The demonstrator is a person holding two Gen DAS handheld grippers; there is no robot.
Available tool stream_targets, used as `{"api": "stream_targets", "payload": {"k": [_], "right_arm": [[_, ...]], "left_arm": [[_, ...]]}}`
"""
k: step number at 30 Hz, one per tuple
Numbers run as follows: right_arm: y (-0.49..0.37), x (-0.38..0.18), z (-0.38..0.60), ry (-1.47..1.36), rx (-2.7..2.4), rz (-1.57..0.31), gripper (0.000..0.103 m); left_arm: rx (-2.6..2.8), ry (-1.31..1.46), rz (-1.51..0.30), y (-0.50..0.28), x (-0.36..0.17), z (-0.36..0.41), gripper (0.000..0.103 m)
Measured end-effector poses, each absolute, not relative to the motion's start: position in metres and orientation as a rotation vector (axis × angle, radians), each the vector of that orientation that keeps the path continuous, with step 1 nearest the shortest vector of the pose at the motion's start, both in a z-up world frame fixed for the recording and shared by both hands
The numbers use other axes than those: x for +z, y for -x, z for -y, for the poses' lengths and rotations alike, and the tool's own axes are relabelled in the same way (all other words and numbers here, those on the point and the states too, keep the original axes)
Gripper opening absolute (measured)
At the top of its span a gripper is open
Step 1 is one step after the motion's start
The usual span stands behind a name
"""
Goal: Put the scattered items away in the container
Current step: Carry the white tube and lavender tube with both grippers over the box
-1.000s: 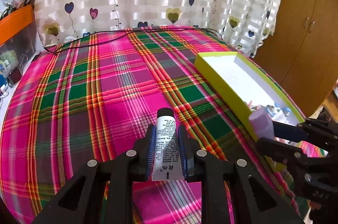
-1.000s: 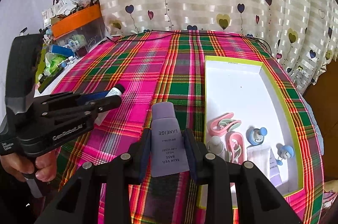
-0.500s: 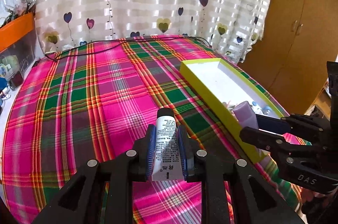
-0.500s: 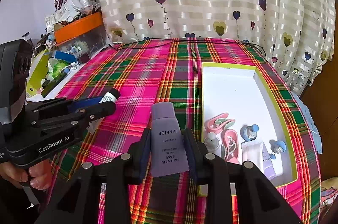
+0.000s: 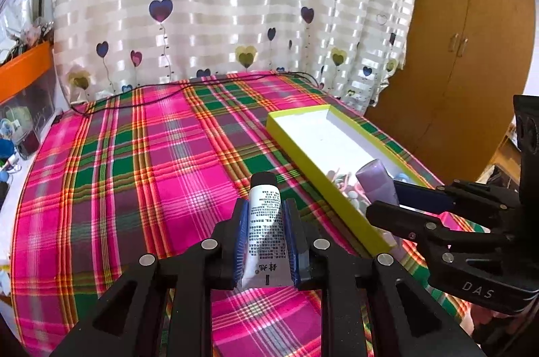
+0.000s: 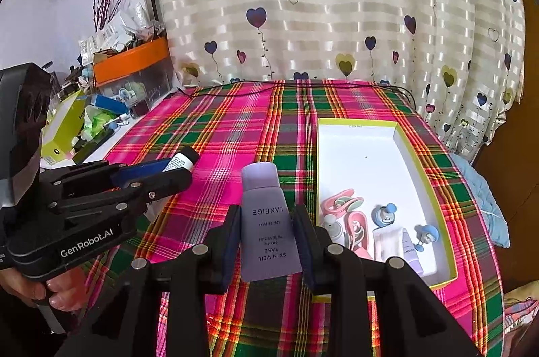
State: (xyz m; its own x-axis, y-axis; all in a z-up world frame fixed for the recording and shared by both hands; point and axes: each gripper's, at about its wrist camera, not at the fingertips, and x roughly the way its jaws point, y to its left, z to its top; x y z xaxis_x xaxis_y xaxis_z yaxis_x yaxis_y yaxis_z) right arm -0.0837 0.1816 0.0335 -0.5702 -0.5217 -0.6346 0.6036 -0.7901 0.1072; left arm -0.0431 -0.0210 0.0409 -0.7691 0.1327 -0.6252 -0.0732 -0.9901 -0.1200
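A pink, green and orange plaid cloth (image 6: 235, 134) covers the desk, with a heart-print curtain (image 6: 303, 3) at the far side. On the right of the cloth lies the yellow-rimmed white box (image 6: 424, 178), its near end holding pink clips (image 6: 340, 202), small blue-capped pieces (image 6: 384, 213) and a small tube. The right claw (image 6: 267, 234) is clamped on a lilac tube (image 6: 266, 222), held above the cloth just left of the box. The left claw (image 5: 266, 235) grips a white black-capped tube (image 5: 264, 222) farther left.
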Motion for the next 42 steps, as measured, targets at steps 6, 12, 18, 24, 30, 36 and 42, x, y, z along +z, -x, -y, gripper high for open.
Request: {"api": "stream_targets", "payload": {"k": [6,12,18,24,30,36,42], "right_arm": [[0.076,0.042,-0.188,-0.851,-2.341,-0.145,0.032],[0.069,0.049,-0.194,-0.823,-2.355,-0.132,0.032],[0.064,0.055,-0.204,-0.807,-2.380,-0.117,0.032],[0.066,0.057,-0.217,-0.807,-2.410,-0.100,0.032],[0.076,0.055,-0.227,-0.823,-2.439,-0.088,0.032],[0.088,0.051,-0.241,-0.851,-2.473,-0.071,0.032],[0.101,0.045,-0.254,-0.881,-2.496,-0.056,0.032]], "left_arm": [[2.853,0.980,0.114,0.035,0.052,0.012,0.022],[2.853,0.941,0.095,0.027,0.064,0.002,0.022],[2.846,0.910,0.078,0.020,0.072,-0.008,0.022],[2.828,0.887,0.060,0.019,0.077,-0.019,0.022],[2.803,0.877,0.055,0.026,0.079,-0.028,0.022],[2.776,0.880,0.051,0.037,0.076,-0.037,0.022],[2.747,0.892,0.058,0.051,0.071,-0.044,0.022]]}}
